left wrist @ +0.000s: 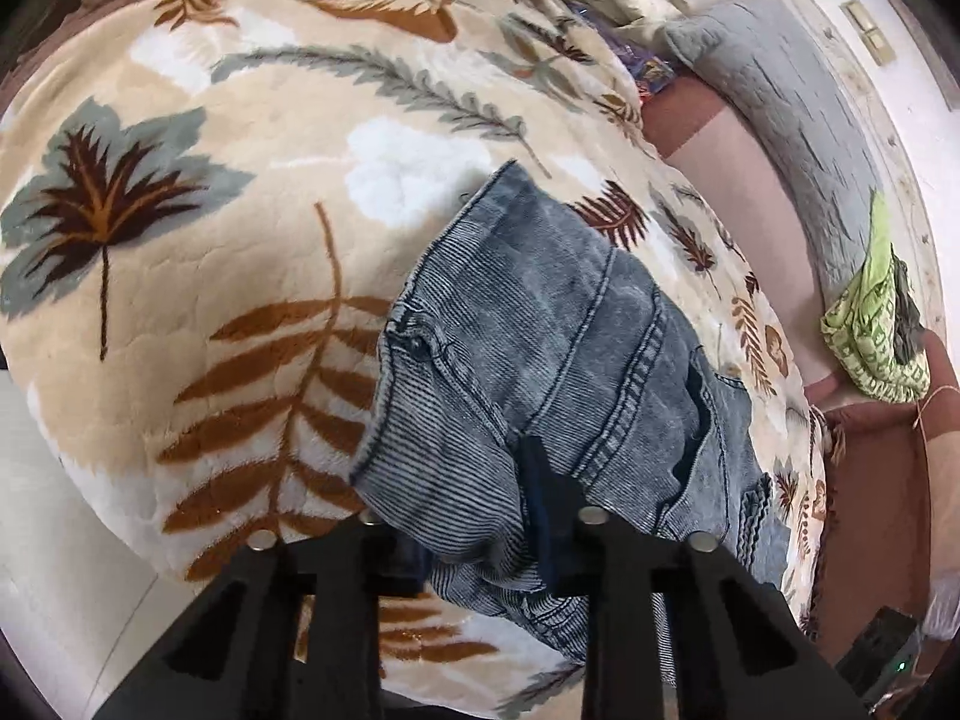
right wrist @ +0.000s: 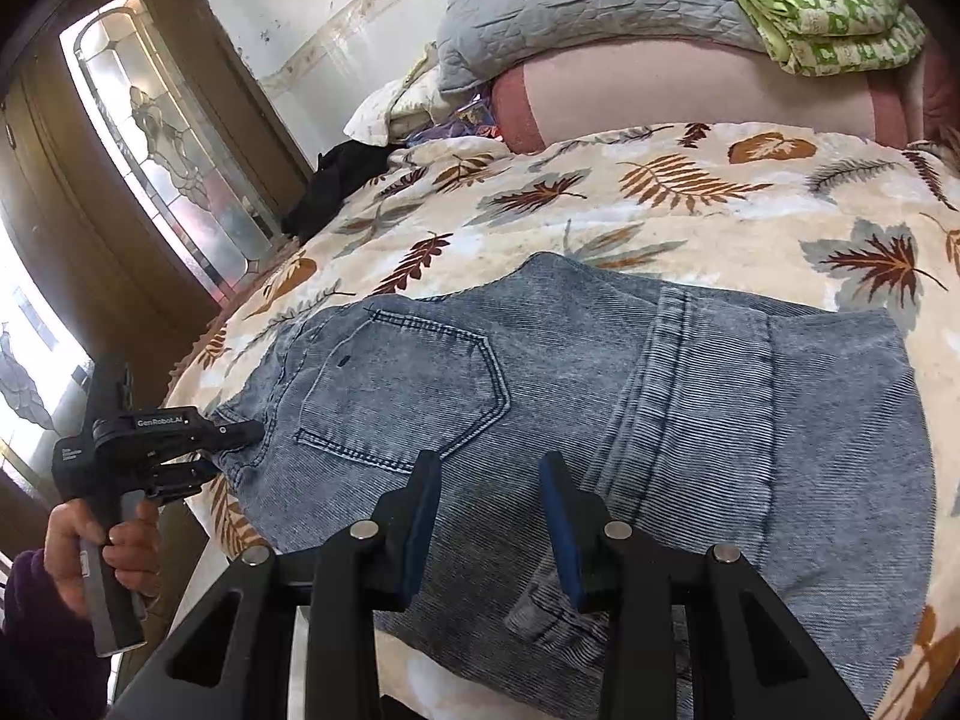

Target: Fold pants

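Note:
Faded blue denim pants (right wrist: pixel 600 408) lie folded on a leaf-patterned blanket (right wrist: pixel 660 192), back pocket up. In the left wrist view the pants (left wrist: pixel 540 330) are bunched between my left gripper's fingers (left wrist: pixel 474 516), with the waistband lifted. That left gripper also shows in the right wrist view (right wrist: pixel 234 444), held in a hand and shut on the waistband corner at the pants' left end. My right gripper (right wrist: pixel 489 480) hovers open just over the pants' near edge, its blue pads apart and holding nothing.
A grey quilted pillow (right wrist: pixel 570 6) and a green patterned cloth (right wrist: pixel 828 12) lie at the bed's head. A black garment (right wrist: pixel 342 180) sits at the far left edge. A wooden glass-panelled door (right wrist: pixel 156 138) stands left of the bed. White floor (left wrist: pixel 60 570) lies below the bed edge.

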A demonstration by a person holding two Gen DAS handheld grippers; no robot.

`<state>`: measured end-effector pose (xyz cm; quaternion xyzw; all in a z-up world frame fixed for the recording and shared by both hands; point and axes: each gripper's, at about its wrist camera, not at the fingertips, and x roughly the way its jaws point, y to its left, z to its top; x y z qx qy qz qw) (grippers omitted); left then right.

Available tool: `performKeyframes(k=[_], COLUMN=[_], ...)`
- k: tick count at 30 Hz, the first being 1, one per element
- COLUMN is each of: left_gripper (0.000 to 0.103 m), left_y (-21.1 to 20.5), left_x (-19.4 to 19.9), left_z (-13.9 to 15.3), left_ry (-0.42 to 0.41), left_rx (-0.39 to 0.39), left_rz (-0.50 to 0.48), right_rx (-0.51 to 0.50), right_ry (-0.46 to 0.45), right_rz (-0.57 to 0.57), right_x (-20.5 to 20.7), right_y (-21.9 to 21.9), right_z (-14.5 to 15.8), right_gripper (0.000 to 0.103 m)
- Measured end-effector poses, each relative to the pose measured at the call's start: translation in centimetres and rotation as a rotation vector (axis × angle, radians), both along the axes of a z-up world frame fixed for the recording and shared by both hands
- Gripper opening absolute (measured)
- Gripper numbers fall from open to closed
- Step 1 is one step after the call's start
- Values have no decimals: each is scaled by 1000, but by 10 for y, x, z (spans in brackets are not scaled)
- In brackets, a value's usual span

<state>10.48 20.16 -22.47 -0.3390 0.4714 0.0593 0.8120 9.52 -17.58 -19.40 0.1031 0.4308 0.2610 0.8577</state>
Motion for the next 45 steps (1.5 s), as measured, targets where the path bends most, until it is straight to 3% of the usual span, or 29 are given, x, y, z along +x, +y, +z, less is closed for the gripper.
performKeyframes(k=[12,19,22,28,32,36,45], left_gripper=[20,20,20,19,18,18,17], left_y=[-24,-43,-54,-81,-108,-137,-226], left_x=[-10,-13,-15,-23,-28,-34,-42], left_z=[59,79,88,116,134,147,157], left_ry=[-128,-168,-185,-238,-264,-289,-325], left_rx=[160,242,283,333,379,391,402], left_rz=[-97,-143,-161,-209,-235,-273,-448], right_rx=[14,-100,-78,19,105,197,244], right_ry=[25,13,27,12,-34,-7,32], right_rz=[25,74,76,-23,-155,-296,-430], right_x=[33,37,37,38,40,42,29], right_y=[44,70,64,21,-33,-94,-169], right_z=[-20,-36,-35,-14,7,16,24], right_gripper=[37,38,38,38,38,38,38])
